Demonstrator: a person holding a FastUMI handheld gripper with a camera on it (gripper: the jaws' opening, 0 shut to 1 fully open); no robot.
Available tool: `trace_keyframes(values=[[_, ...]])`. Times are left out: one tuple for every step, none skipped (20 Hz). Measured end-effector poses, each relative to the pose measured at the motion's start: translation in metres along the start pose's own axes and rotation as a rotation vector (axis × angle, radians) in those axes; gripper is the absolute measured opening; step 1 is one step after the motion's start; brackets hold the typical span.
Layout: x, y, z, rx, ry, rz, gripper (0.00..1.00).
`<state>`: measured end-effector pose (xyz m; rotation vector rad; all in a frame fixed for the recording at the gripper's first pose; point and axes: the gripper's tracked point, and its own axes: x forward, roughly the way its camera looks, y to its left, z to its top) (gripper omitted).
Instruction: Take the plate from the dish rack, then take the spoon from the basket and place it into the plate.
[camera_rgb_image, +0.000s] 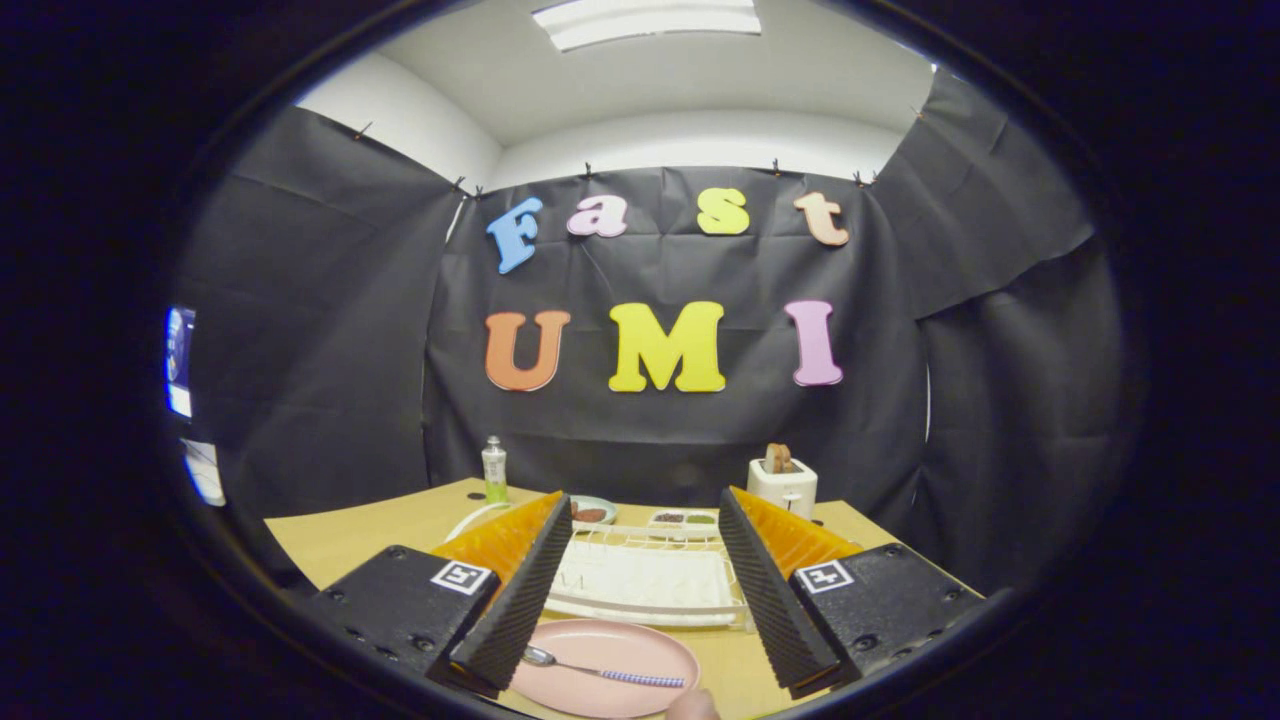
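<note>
Pink plate (600, 668) lies flat on the wooden bench (340, 540), low between the two fingers of the gripper (640, 675). Spoon (600, 671) rests in the plate: bowl close to the left finger, patterned handle running across toward the plate's right side. Gripper fingers are spread wide apart; nothing is held between them, and neither finger presses on the plate or the spoon as far as can be seen.

Just beyond the plate, between the fingers, stands a white wire dish rack (648, 575) with a white tray under it. Whether anything sits in the rack's slots cannot be told.

Behind the rack, a small dish with dark contents (592, 512) sits toward the left finger, and a pale sectioned tray with dark and green fillings (684, 520) sits beside it toward the right finger. Farther back on the left stands an upright bottle with a green label (494, 470). On the right, near the bench's far edge, is a white toaster (782, 486) with a brown slice (778, 458) standing up out of its slot.

A rounded fingertip-like shape (692, 706) shows at the plate's near edge; too little is visible to say more.
</note>
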<state>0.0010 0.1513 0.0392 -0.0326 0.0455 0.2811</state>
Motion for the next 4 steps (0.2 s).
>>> trace_keyframes(values=[[-0.0003,-0.0002,0.001,-0.002,-0.007,-0.001,0.95],[-0.001,-0.001,0.0017,0.001,-0.011,-0.004,0.95],[-0.0003,0.0,-0.0007,0.008,-0.007,-0.003,0.95],[-0.0005,0.0024,-0.0019,0.016,0.0,0.002,0.95]])
